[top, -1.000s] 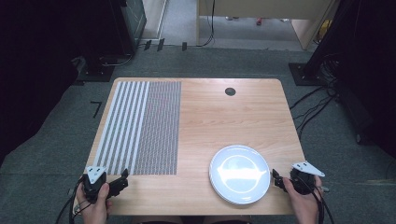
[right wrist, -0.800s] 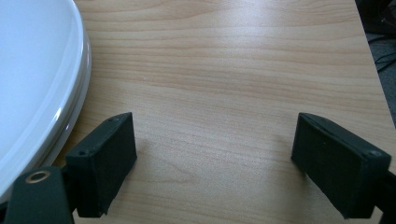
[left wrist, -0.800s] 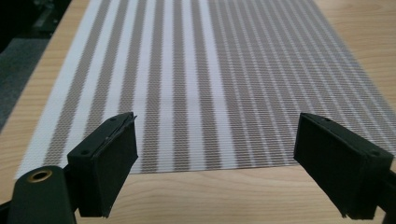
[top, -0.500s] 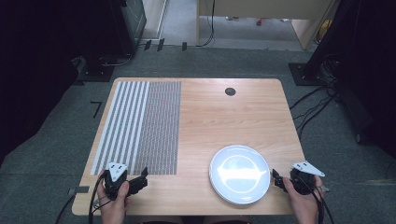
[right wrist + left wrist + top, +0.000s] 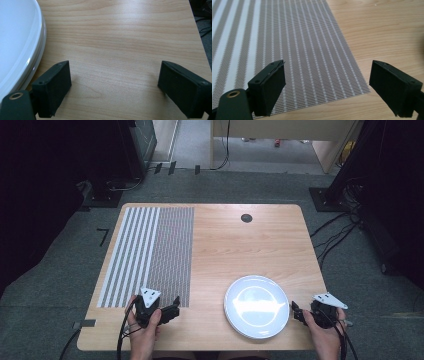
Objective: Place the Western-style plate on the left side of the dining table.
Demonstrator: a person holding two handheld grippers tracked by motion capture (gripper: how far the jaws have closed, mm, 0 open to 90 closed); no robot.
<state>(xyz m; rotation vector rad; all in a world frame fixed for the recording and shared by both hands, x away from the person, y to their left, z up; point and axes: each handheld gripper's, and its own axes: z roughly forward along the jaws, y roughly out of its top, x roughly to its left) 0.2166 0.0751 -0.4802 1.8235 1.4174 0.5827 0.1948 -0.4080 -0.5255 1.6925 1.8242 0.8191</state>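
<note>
Left tool (image 5: 172, 307), shifted rightward along the lower edge of the frame since a second ago, now over the near right corner of the striped placemat (image 5: 150, 252), jaws wide apart, holding nothing. Probably lining up to grasp that corner. Right tool (image 5: 299, 312) unmoved at lower right, gaping empty beside the white plate (image 5: 256, 306) on the worktop (image 5: 240, 245).

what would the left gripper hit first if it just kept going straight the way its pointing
Most likely the striped placemat. The left gripper is open, its jaws aimed across the mat's near right corner, with bare table to the right. How high it hovers above the mat is unclear, so it may skim over.
</note>
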